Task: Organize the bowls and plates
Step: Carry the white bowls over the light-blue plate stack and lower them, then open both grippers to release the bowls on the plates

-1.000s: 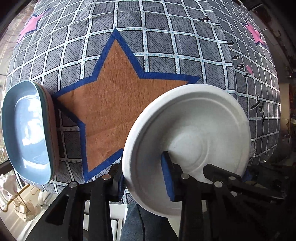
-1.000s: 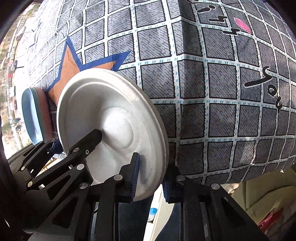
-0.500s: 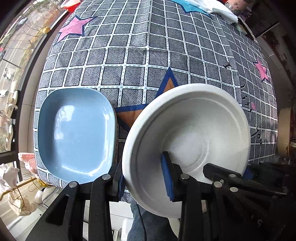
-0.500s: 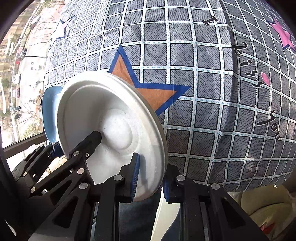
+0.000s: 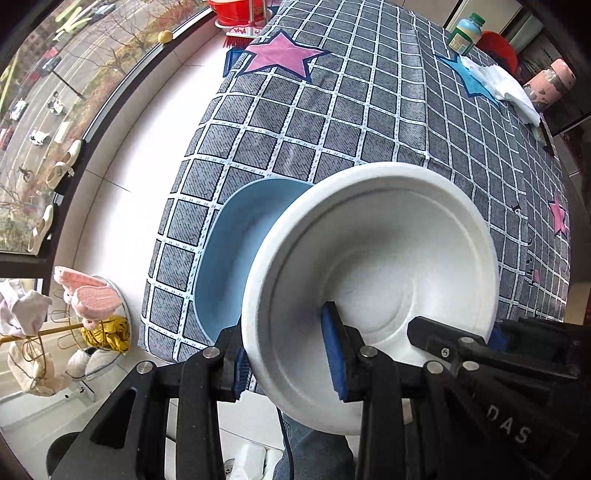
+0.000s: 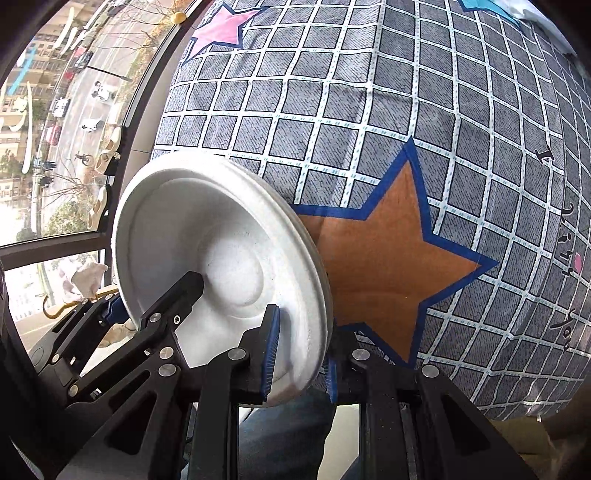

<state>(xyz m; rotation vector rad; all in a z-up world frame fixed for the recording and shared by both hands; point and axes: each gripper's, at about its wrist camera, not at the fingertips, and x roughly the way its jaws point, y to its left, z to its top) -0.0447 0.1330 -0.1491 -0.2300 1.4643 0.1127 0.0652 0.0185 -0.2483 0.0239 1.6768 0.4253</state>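
A white round plate is held in the air by both grippers, tilted up on edge. My left gripper is shut on its left rim. My right gripper is shut on the plate at its right rim. A light blue squarish plate lies on the checked tablecloth near the table's near left corner, partly hidden behind the white plate. It does not show in the right wrist view.
At the far end stand a bottle with a green cap, a white cloth, a pink flask and a red basin. The table's left edge drops to a white floor by a window. An orange star marks the cloth.
Both grippers carried the white plate leftward and tilted the view up. The white plate now overlaps the blue plate, which had been off to its left.
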